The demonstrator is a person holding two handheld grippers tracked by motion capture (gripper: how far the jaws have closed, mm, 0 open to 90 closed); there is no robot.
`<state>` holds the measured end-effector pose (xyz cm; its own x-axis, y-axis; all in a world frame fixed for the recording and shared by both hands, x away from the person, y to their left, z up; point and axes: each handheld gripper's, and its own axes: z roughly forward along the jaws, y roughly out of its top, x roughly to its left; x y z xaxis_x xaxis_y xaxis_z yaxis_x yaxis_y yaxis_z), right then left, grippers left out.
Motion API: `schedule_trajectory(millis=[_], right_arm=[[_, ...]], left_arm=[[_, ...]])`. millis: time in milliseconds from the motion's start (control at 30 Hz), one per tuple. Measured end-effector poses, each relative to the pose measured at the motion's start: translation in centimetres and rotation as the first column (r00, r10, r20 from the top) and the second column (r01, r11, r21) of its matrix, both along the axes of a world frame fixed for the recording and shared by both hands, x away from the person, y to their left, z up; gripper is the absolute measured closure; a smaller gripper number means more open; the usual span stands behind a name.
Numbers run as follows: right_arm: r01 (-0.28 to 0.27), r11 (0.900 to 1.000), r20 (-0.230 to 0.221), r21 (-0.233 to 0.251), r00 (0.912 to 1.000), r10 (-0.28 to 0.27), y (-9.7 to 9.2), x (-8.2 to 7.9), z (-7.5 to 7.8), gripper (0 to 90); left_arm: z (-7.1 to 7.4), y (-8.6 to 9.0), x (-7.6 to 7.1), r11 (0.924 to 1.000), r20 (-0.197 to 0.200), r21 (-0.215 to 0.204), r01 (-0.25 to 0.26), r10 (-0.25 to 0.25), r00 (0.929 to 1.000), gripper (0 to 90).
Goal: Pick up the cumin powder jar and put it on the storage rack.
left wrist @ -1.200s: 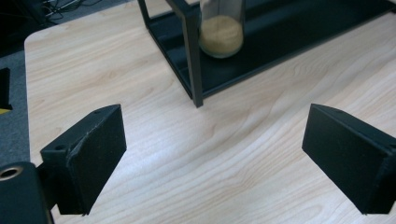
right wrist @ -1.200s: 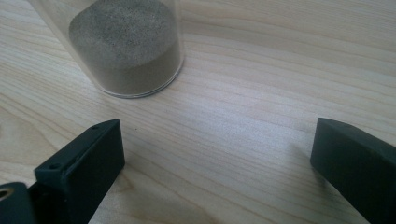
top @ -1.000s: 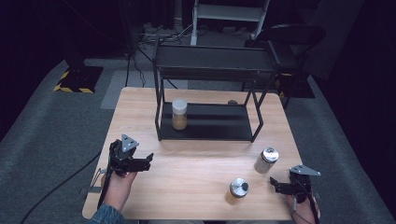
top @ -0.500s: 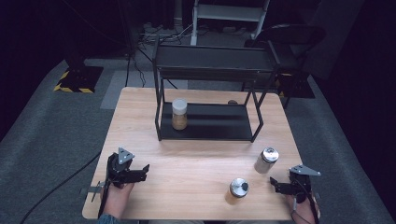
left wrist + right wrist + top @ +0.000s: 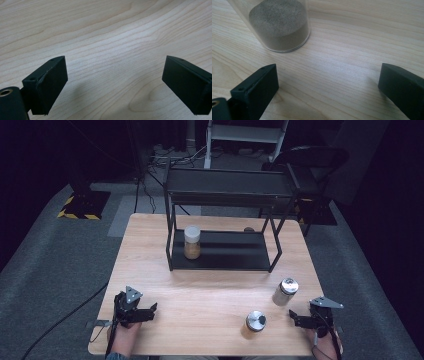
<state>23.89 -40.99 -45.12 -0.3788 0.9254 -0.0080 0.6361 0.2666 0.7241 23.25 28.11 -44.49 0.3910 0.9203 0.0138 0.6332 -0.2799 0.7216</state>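
My left gripper [image 5: 151, 311] rests low near the table's front left corner, jaws wide open over bare wood [image 5: 115, 45] with nothing between them. At the front right my right gripper [image 5: 296, 319] is also open and empty, pointing left. Just ahead of its jaws stands a clear jar of grey-brown powder [image 5: 280, 25], apart from both fingers. Two silver-lidded jars stand on the table nearby: one [image 5: 255, 322] left of the right gripper, the other [image 5: 286, 291] a little farther back. A third jar with a white lid [image 5: 192, 242] stands on the lower shelf of the black rack [image 5: 272, 251].
The black two-level rack takes up the far half of the wooden table [image 5: 210, 290]. A black chair [image 5: 310, 160] and a metal stand are behind the table. Cables trail off the front left corner. Dark carpet surrounds the table.
My left gripper has drawn back toward the front edge of the table and lowered. The right gripper and all the jars have stayed in place.
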Motion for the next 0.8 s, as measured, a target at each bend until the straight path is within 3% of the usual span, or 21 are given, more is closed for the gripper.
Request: schedule_trajectory(millis=[133, 800], right_arm=[[0.000, 1.0000, 0.000, 0.000, 1.0000, 0.000, 0.00, 0.00, 0.00, 2.8], [0.000, 1.0000, 0.000, 0.000, 1.0000, 0.000, -0.01, 0.00, 0.00, 2.8]], left_arm=[[-0.40, 0.23, 0.69, 1.0000, -0.042, -0.004, -0.001, 0.001, 0.9991, 4.0], [-0.41, 0.24, 1.00, 1.0000, -0.050, -0.009, 0.000, 0.000, 0.9987, 0.9]])
